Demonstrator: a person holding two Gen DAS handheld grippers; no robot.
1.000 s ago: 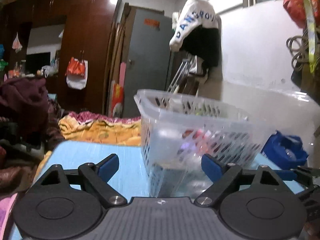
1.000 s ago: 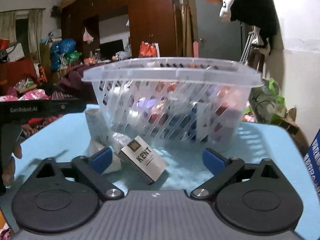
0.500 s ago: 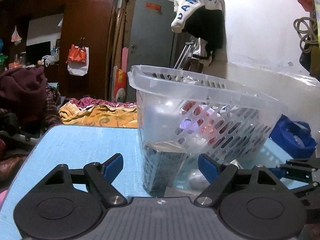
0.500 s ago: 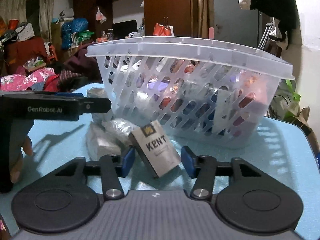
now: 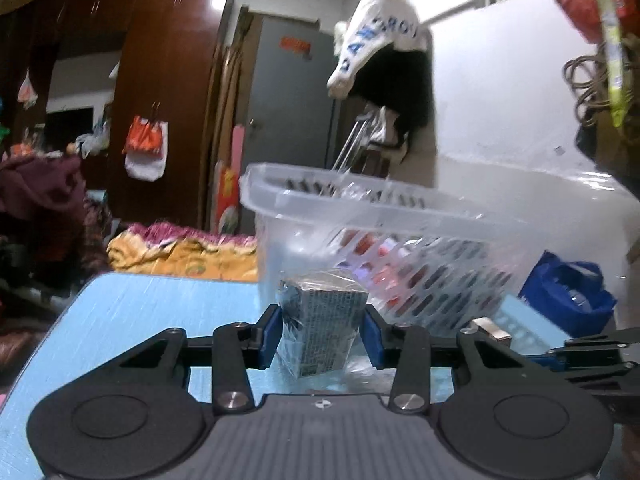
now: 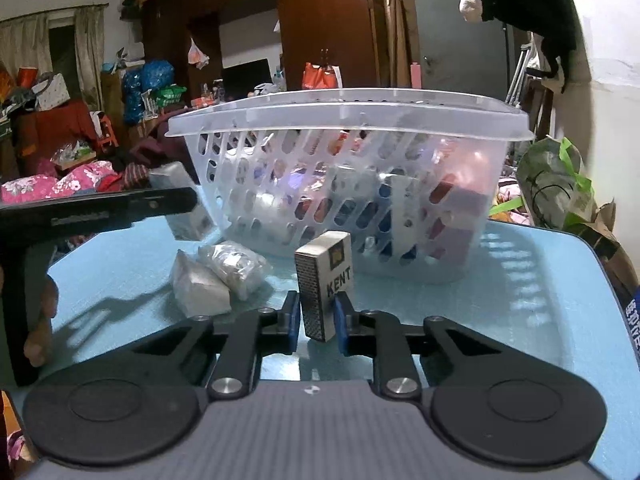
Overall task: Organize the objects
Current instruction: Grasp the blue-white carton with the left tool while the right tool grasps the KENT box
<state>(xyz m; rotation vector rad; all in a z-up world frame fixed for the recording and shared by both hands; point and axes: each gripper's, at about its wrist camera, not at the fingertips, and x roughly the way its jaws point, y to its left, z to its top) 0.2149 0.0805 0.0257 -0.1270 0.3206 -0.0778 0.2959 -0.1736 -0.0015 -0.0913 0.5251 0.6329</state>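
A clear perforated plastic basket (image 6: 348, 120) (image 5: 360, 208) with several small items inside stands on the light blue table (image 6: 540, 280). My right gripper (image 6: 316, 316) is shut on a white KENT cigarette pack (image 6: 326, 280), held upright just in front of the basket. My left gripper (image 5: 322, 338) is shut on a dark plastic-wrapped box (image 5: 320, 316) beside the basket's near corner. In the right wrist view the left gripper shows as a black bar (image 6: 96, 210) at the left, the wrapped box (image 6: 180, 200) at its tip.
Two clear-wrapped white packets (image 6: 200, 288) (image 6: 234, 264) lie on the table left of the KENT pack. The right gripper's tips (image 5: 580, 348) show at the left wrist view's right edge. A blue bag (image 5: 568, 292) sits beyond the table. Clothes and clutter surround it.
Both grippers have closed: the right on the KENT pack, now raised upright, and the left on the wrapped box. The left gripper has moved closer to the basket.
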